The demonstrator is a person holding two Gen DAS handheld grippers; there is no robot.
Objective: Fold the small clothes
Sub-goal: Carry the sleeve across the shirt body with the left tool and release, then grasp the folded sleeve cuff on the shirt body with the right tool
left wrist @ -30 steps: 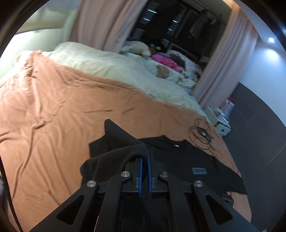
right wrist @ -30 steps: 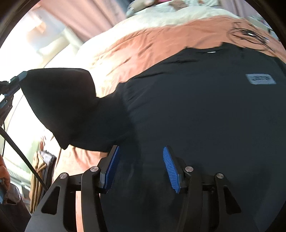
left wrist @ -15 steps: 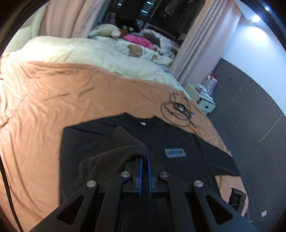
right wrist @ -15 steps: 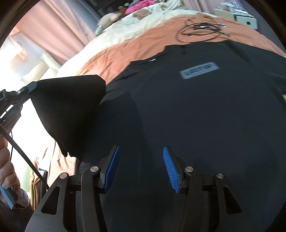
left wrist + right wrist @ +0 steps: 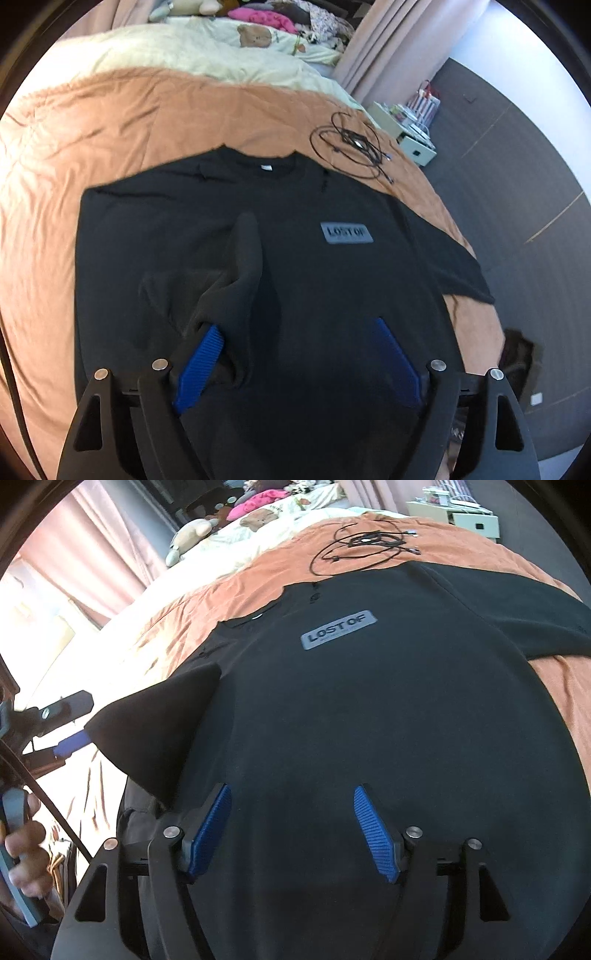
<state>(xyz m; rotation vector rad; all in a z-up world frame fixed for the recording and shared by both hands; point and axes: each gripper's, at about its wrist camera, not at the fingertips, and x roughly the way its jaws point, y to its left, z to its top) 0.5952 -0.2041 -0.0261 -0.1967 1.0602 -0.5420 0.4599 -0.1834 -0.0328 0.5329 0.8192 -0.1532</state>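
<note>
Opening just now, my left tool (image 5: pixel 295 354) lets a soft black sleeve fold (image 5: pixel 240 273) drape its ribbed pad; my right tool (image 5: pixel 291 827) gapes empty over the smooth black T-shirt (image 5: pixel 369 720), rumpled orange bedspread (image 5: pixel 129 118) bare toward the bed's far edge.

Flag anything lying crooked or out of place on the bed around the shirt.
The black T-shirt's left sleeve is bunched in a ridge against the open left claw's finger, not flat. A tangled black cable sits on the orange blanket just beyond the collar.
</note>
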